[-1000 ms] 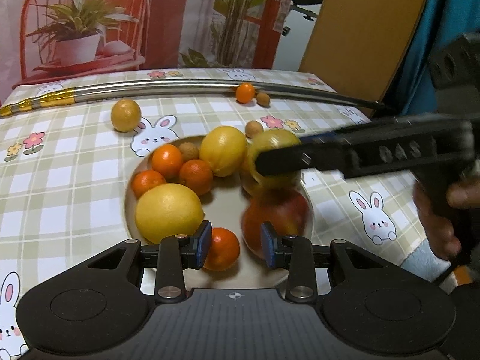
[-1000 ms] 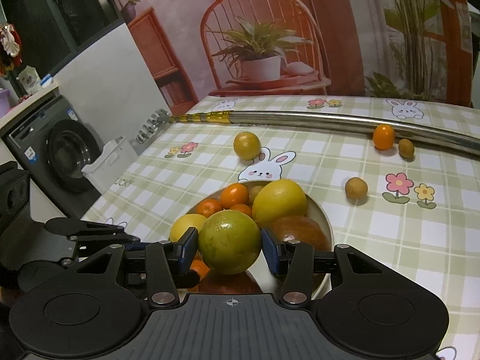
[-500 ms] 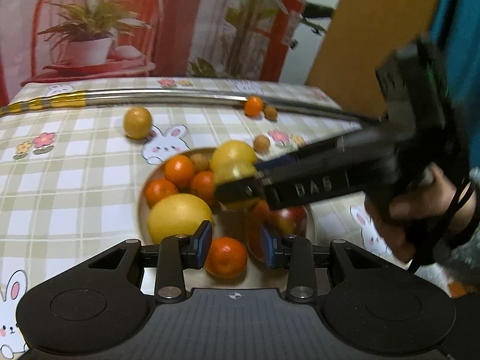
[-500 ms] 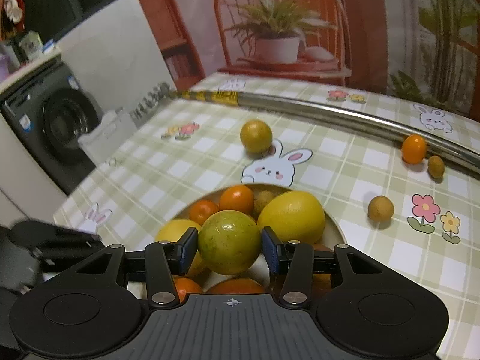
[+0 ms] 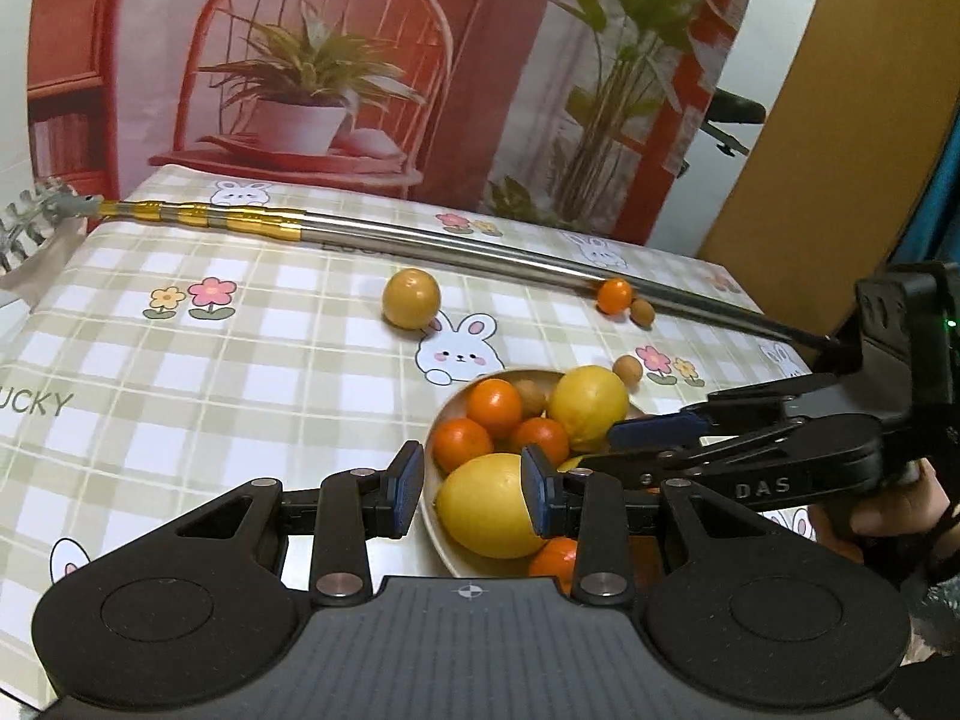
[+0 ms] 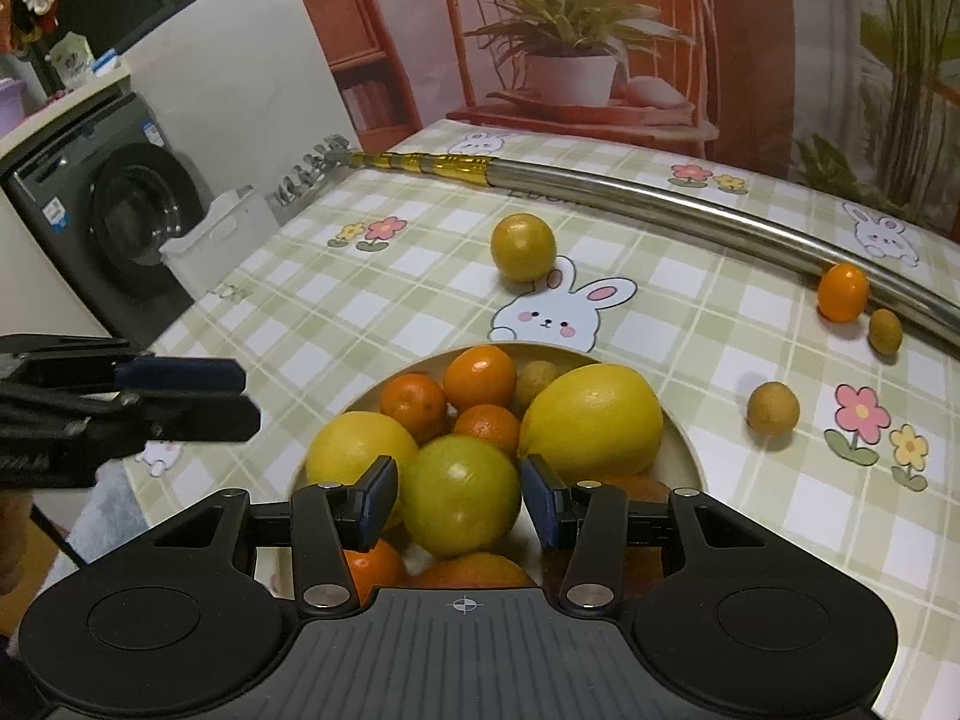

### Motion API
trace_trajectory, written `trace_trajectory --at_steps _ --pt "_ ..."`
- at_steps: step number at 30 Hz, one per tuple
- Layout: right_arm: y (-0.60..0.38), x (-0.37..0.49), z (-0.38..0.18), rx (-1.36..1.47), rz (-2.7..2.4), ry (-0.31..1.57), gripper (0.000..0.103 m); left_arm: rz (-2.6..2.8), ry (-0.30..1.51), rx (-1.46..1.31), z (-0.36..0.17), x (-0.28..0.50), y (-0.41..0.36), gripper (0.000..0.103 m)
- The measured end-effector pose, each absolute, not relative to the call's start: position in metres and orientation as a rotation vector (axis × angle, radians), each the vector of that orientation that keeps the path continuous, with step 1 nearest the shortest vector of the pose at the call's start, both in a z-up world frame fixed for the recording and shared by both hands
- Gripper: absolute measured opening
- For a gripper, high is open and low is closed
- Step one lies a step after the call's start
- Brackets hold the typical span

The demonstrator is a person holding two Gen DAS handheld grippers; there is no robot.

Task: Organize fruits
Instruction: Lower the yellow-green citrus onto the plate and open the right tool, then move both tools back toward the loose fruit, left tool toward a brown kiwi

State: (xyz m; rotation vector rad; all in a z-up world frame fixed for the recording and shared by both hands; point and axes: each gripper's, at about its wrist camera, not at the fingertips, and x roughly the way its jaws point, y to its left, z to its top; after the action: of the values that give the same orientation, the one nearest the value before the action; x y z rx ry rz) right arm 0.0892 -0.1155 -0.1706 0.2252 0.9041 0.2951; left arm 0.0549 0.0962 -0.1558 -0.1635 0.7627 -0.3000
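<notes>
Checked green-and-white cloth covers the desk (image 6: 420, 276). At left, the left hand-held gripper (image 5: 470, 495) hangs with nothing between its narrowly parted pads above the bowl (image 5: 433, 516) rim. Further right, the right hand-held gripper (image 6: 459, 501) is clamped on a yellow-green fruit (image 6: 461, 495) over the bowl's piled citrus.

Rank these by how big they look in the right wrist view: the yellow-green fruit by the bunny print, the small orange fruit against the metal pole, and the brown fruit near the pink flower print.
1. Yellow-green fruit, clearly largest.
2. Small orange fruit.
3. Brown fruit, close to the orange one in apparent size; it lies nearer the camera, so their true order is unsure.
</notes>
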Motion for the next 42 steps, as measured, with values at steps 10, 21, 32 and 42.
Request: trace_trajectory --at_steps 10,21,32,42 --pt "-0.137 0.081 -0.148 0.231 0.227 0.816 0.043 -0.260 0.731 -0.159 -0.145 0.062 0.110 0.037" --pt "-0.205 0.072 -0.112 0.187 0.013 0.647 0.043 -0.227 0.661 -0.108 -0.114 0.086 0.118 0.037" --pt "-0.248 0.073 -0.122 0.203 -0.104 0.621 0.043 -0.404 0.718 -0.048 -0.121 0.137 0.056 0.037" --pt "-0.281 0.071 -0.145 0.292 -0.147 0.621 0.043 -0.667 0.855 0.018 -0.169 0.195 -0.039 0.037"
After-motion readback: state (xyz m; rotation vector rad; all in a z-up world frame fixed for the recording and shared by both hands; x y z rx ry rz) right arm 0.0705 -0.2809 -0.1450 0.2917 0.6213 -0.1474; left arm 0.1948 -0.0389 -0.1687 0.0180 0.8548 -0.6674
